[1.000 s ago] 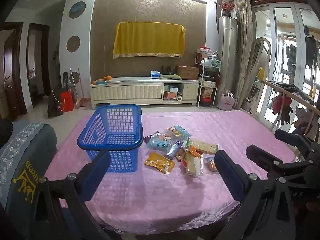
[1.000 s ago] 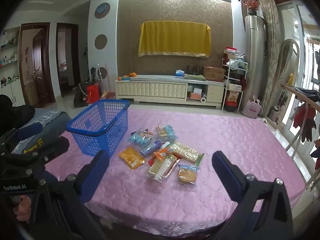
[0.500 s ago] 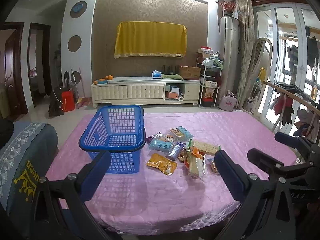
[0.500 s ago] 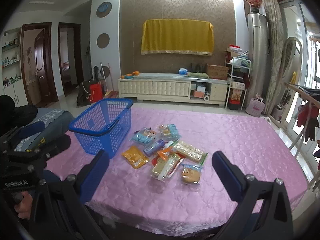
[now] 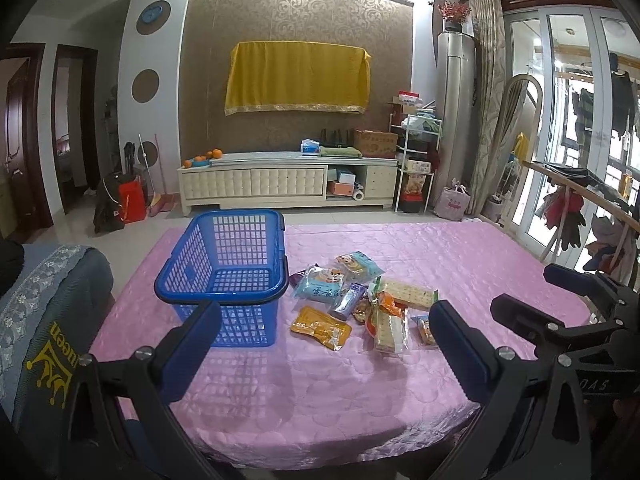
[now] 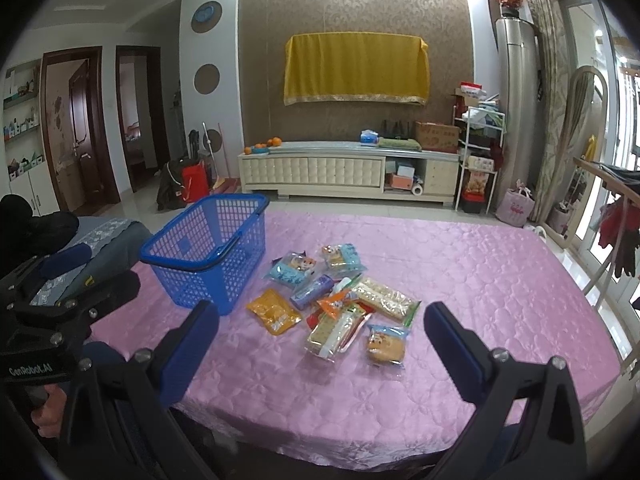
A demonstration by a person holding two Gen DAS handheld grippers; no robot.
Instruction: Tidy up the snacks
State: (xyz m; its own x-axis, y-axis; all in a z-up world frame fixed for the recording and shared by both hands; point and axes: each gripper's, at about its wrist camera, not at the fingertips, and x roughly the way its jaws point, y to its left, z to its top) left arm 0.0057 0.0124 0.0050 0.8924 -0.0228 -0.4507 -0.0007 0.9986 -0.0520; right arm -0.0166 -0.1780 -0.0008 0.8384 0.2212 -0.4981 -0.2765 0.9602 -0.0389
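The left gripper [image 5: 324, 344] is wide open and holds nothing. The right gripper [image 6: 320, 340] is wide open too, and empty. Both hang over the near edge of the table [image 5: 460, 252], well back from the snacks.

The snacks [image 6: 340, 304] lie in a loose pile in the middle of the pink cloth. The blue basket [image 5: 224, 272] stands just left of the pile. It looks empty, so the job has not really begun.

Things could go wrong here. The packs lie on top of each other, so a grab at one may pinch two, or drag a neighbour along. The wrappers look shiny and slippery, so a pack held by its thin edge could slide out on the way. The biscuits [image 6: 334, 330] may crack if squeezed hard. The basket looks light, and its handle [image 6: 218, 254] lies across the rim, so a bump could push it away or a pack could catch on it and fall outside
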